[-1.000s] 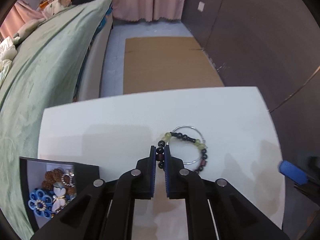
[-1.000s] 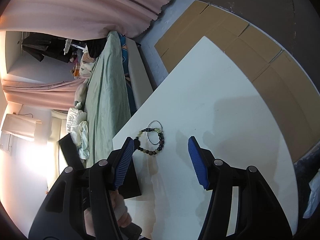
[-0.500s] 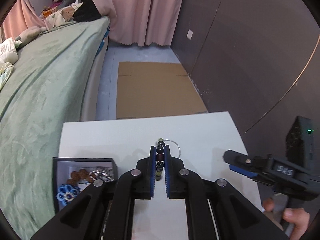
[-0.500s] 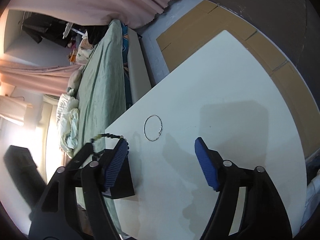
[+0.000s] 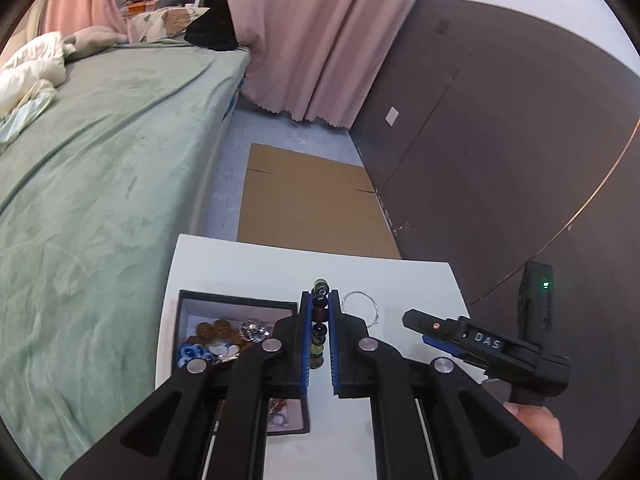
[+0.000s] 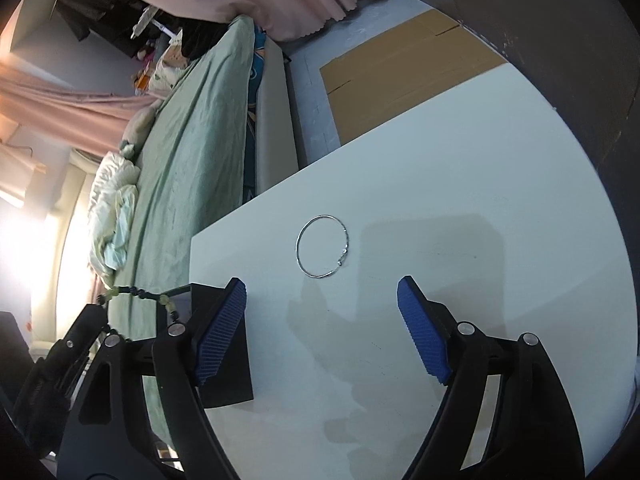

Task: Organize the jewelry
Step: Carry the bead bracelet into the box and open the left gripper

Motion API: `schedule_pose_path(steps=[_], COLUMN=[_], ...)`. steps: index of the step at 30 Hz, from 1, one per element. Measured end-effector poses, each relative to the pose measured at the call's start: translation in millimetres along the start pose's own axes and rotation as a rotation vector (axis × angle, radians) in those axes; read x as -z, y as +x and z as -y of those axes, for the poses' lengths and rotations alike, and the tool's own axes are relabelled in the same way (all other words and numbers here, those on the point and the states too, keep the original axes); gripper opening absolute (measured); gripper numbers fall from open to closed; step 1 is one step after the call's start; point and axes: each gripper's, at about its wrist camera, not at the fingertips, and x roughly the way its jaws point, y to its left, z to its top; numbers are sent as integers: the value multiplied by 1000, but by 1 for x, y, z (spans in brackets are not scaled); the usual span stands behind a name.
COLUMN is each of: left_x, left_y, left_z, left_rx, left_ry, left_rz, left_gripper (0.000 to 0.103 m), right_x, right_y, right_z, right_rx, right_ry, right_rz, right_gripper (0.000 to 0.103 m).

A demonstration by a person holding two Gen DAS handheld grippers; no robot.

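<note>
Above the white rectangular tabletop (image 6: pixel 460 184) and its black open jewelry box (image 5: pixel 240 308), the left hand-held gripper (image 5: pixel 320 320) grasps a dark-and-yellow beaded bracelet (image 5: pixel 319 320), the right hand-held gripper (image 6: pixel 320 328) gapes released near a thin silver wire bangle (image 6: pixel 322 246).

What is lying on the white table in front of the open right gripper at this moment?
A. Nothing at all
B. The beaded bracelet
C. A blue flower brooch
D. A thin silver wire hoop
D: a thin silver wire hoop lies flat on the white table ahead of the right gripper, while the beaded bracelet is pinched in the left gripper, off the tabletop.
</note>
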Motion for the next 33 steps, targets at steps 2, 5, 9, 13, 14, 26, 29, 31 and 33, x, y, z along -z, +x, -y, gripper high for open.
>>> schedule_pose_path(steps=[2, 5, 9, 13, 14, 26, 29, 31, 33], left_x=[2, 6, 14, 17, 18, 15, 13, 12, 12], left_y=[-1, 1, 13, 21, 22, 11, 10, 9, 10], left_z=[-8, -22, -43, -58, -63, -92, -97, -100, -103], left_rx=[3, 0, 50, 20, 15, 40, 39, 29, 9], left_ry=[-11, -22, -53, -82, -92, -151, -166, -167, -163], left_rz=[5, 4, -48, -64, -71, -47, -42, -38, -37], left_gripper=[6, 6, 6, 7, 7, 63, 70, 76, 79], right_x=[2, 3, 2, 2, 2, 8, 12, 14, 16], right_y=[5, 12, 19, 23, 25, 58, 71, 78, 82], right_z=[-4, -7, -9, -11, -12, -40, -48, -51, -55], right_rx=[14, 38, 67, 91, 99, 281, 342, 372, 399], right_ry=[-10, -19, -27, -37, -41, -202, -254, -284, -310], right_rz=[2, 9, 25, 54, 58, 105, 110, 117, 126], right_gripper=[79, 79, 79, 79, 79, 79, 79, 79, 79])
